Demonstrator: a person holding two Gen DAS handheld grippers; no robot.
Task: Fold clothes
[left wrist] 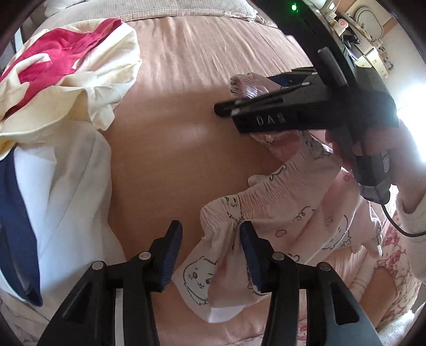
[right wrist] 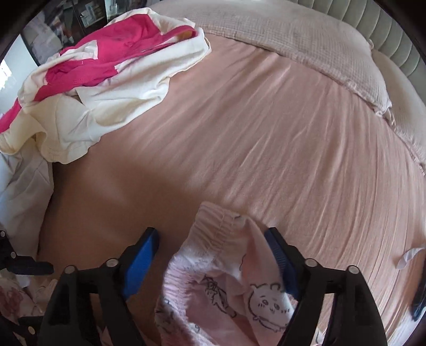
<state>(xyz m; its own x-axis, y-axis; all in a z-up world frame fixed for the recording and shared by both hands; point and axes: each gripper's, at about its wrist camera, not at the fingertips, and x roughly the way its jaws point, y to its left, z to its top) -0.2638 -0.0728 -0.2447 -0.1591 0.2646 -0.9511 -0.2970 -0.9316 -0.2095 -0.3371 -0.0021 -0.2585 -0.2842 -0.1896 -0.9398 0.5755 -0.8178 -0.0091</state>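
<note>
While we look down from the left wrist, our left gripper point(left wrist: 210, 255) hangs over the pink pants point(left wrist: 287, 210) on the bed sheet point(left wrist: 165, 159). Its fingers stand a little apart with the waistband edge between them — one pad touches the cloth, the other does not, so nothing is pinched. Our right gripper point(left wrist: 226, 109) reaches in over the far end of the pants, held by a hand point(left wrist: 372, 149). From this side we cannot tell how its fingers stand. A pile of cream and red clothes point(left wrist: 66, 66) and a white and blue shirt point(left wrist: 53, 186) lie to the left.

From the right wrist, the right gripper point(right wrist: 213, 258) stands apart too, with the bunched waistband point(right wrist: 213, 231) between its fingers and loose.

We think a grab could catch only the top layer, because the cloth is bunched — then the fold would come out crooked.

The sheet is soft and wrinkled, so the pants could drag on it. A beige blanket point(right wrist: 293, 34) and a padded headboard point(right wrist: 372, 16) sit at the far end.
</note>
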